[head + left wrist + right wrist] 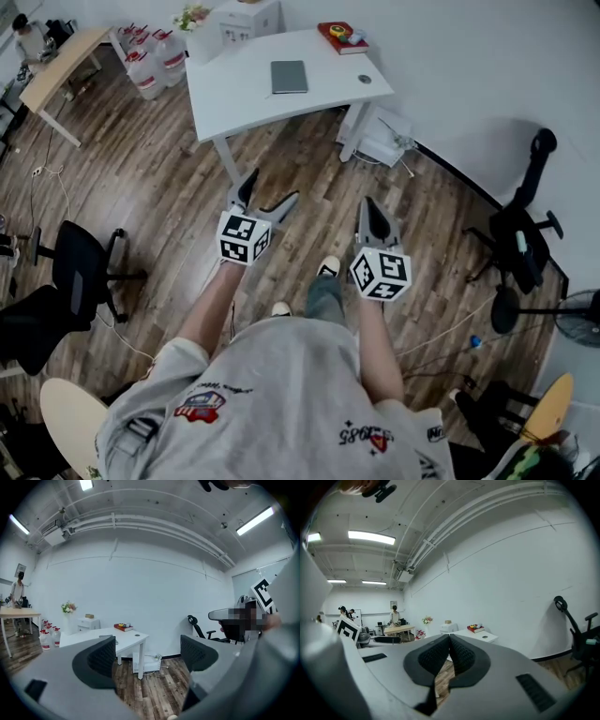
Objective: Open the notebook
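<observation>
The grey notebook (289,77) lies closed on the white table (234,94), far ahead of both grippers in the head view. My left gripper (270,195) is held over the wooden floor short of the table, with its jaws spread and nothing between them. In the left gripper view the left gripper (149,656) points toward the table (129,639). My right gripper (375,214) hovers beside it with its jaws pressed together and empty. The right gripper view shows the right gripper (450,656) with its pads touching.
A red book (342,37) with small items lies at the table's far corner, and a white box (248,19) stands behind. Water bottles (150,56) cluster left of the table. Black office chairs (80,267) (520,234) stand on both sides. A wooden desk (61,61) is at the far left.
</observation>
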{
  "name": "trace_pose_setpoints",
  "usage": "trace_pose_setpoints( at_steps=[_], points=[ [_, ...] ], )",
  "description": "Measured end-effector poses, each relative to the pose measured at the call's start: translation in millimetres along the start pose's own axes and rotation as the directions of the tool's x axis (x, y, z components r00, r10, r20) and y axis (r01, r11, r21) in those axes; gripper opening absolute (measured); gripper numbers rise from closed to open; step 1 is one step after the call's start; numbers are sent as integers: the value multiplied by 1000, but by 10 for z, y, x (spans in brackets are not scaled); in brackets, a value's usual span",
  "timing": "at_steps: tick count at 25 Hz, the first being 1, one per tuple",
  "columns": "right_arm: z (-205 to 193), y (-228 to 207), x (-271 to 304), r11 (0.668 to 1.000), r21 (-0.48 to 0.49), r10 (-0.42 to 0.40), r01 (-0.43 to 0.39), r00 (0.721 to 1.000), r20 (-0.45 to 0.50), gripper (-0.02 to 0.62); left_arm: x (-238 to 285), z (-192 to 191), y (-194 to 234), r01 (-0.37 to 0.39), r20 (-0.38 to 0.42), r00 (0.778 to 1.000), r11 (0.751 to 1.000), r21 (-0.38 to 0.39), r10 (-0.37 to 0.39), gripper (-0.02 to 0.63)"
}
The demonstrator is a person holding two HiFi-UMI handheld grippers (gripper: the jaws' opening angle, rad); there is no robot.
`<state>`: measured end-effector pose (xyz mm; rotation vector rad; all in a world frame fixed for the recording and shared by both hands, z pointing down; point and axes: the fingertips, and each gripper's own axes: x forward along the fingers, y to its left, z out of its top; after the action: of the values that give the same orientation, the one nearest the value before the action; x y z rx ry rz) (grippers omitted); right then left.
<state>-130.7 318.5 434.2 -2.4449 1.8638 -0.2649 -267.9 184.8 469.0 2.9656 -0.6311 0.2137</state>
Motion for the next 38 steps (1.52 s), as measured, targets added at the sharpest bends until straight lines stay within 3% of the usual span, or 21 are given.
trace_pose_setpoints(
  at_steps=[5, 10, 18, 23, 32, 38],
  points=[
    [-30, -289, 608, 998, 44, 35, -34, 999, -26, -9, 498, 37, 190, -24, -26, 999, 1000, 15, 24, 428],
    [66, -481, 1346, 991, 67, 116, -114, 993, -36, -9, 927, 198, 585, -102, -41, 994, 994, 34, 103, 426],
    [341, -785, 2441, 961, 82, 270, -265, 961, -54, -9, 1528, 444, 1062, -262, -51, 964, 965, 10, 262, 426],
    [451, -1040, 2912, 940, 86, 335, -329, 940, -67, -9, 1958, 512, 1169, -320, -58, 946, 947, -1, 319, 426],
    [520, -1714, 3346, 938, 105, 338, -329, 938, -78, -9, 2724, 471, 1053, -312, -107, 945, 950, 2, 310, 426],
    [491, -2106, 3589, 951, 109, 298, -288, 950, -91, -9, 3224, 522, 1085, -268, -108, 957, 963, 29, 270, 426]
  ],
)
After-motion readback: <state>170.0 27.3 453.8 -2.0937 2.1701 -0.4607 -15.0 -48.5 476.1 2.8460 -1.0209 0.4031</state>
